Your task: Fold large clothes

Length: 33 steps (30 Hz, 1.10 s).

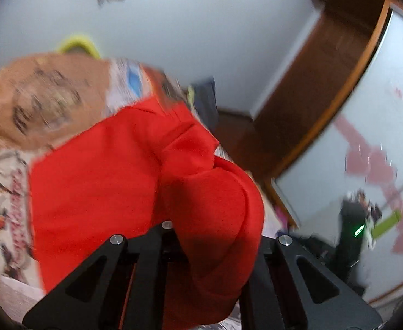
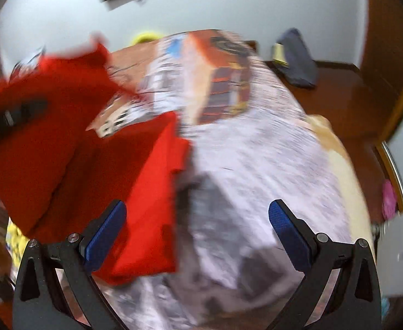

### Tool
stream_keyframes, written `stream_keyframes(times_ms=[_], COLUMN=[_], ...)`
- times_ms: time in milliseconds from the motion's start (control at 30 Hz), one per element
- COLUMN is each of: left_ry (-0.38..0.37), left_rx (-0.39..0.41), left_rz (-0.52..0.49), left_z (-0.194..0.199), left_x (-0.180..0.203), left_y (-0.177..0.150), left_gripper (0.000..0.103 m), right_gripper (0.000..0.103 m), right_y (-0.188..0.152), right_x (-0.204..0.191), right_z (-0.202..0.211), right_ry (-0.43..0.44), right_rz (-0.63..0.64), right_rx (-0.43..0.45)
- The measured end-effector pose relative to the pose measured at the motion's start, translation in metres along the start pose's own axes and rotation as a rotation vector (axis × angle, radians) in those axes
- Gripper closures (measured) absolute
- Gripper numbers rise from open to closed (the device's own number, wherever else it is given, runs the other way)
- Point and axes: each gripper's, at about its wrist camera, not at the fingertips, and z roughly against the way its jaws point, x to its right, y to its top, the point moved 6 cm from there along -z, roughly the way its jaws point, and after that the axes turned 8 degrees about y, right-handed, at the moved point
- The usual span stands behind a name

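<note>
Left fingers (image 1: 157, 247) pinch red garment (image 1: 113, 170); right fingers (image 2: 110, 233) gape beside it.

Pale walls (image 2: 229, 2), brown wooden door frame (image 1: 311, 104) — seemingly a bedroom.

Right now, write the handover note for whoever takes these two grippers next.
Left gripper: shut on a bunch of the red fleece garment, lifted clear of the patterned bedspread.
Right gripper: open, holding nothing, above the bedspread; one blue pad is beside the garment's lower edge.
Done: the garment is partly doubled over, not flat.
Left: lay it down, square the fold, finish folding.
</note>
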Motion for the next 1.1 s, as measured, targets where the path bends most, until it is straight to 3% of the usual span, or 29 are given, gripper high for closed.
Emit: stream_keyframes(times_ms=[167, 300, 467, 533, 633, 733, 800, 933, 1100], left_ry=[0.016, -0.012, -0.001, 0.018, -0.008, 0.006, 0.021, 0.071, 0.206], left_rx=[-0.225, -0.304, -0.309, -0.309, -0.307, -0.283, -0.257, -0.163, -0.047], left_rz=[-0.014, -0.006, -0.059, -0.108, -0.161, -0.22, -0.241, -0.251, -0.219], left_z=[-0.064, -0.079, -0.067, -0.061, -0.049, -0.023, -0.006, 0.031, 0.073], left_x=[0.007, 0.002, 0.01, 0.016, 0.03, 0.038, 0.036, 0.022, -0.032], left_y=[-0.059, -0.092, -0.094, -0.097, -0.099, -0.105, -0.104, -0.093, -0.072], left_gripper=[0.098, 0.098, 0.094, 0.075, 0.055, 0.053, 0.053, 0.035, 0.024], right_gripper=[0.0, 0.0, 0.0, 0.0, 0.0, 0.0, 0.0, 0.0, 0.0], right_y=[-0.012, -0.022, -0.03, -0.031, -0.03, -0.026, -0.023, -0.016, -0.009], right_x=[0.033, 0.038, 0.035, 0.032, 0.026, 0.018, 0.012, -0.005, -0.037], right_z=[0.008, 0.012, 0.016, 0.02, 0.028, 0.04, 0.047, 0.056, 0.044], right_ry=[-0.024, -0.017, -0.012, -0.006, 0.003, 0.013, 0.02, 0.042, 0.083], right_rz=[-0.079, -0.08, -0.061, -0.057, -0.051, -0.037, -0.027, 0.002, 0.049], right_rx=[-0.002, -0.012, -0.022, -0.017, 0.001, 0.026, 0.043, 0.071, 0.065])
